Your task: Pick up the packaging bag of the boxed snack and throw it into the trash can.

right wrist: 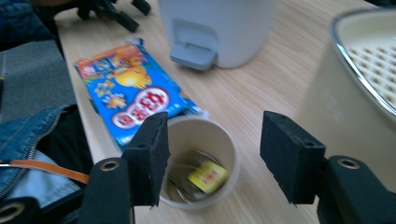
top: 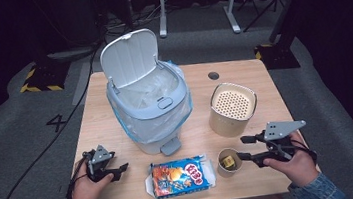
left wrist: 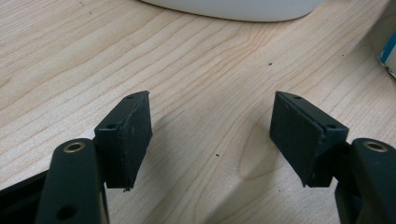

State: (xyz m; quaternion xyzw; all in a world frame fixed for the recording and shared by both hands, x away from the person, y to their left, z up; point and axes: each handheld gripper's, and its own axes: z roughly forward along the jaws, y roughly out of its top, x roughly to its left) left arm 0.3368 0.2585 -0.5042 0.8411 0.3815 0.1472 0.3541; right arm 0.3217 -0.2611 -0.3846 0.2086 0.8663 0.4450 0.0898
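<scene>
Right gripper (right wrist: pixel 212 158), fingers wide and empty, faces cup (right wrist: pixel 201 163): straddle the rim squarely, close gently; left gripper (left wrist: pixel 212 140) idles wide over bench (left wrist: pixel 196 70).

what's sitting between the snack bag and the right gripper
A paper cup with a yellow-tagged tea bag inside; the high view shows it between the snack bag and the right gripper.

A white pedal bin (top: pixel 147 105) with lid up and clear liner stood toward the table's (top: pixel 125 196) far left. A cream perforated-top canister (top: pixel 232 108) sat toward the right edge. A blue snack bag (top: pixel 179 176) lay at the near edge.
</scene>
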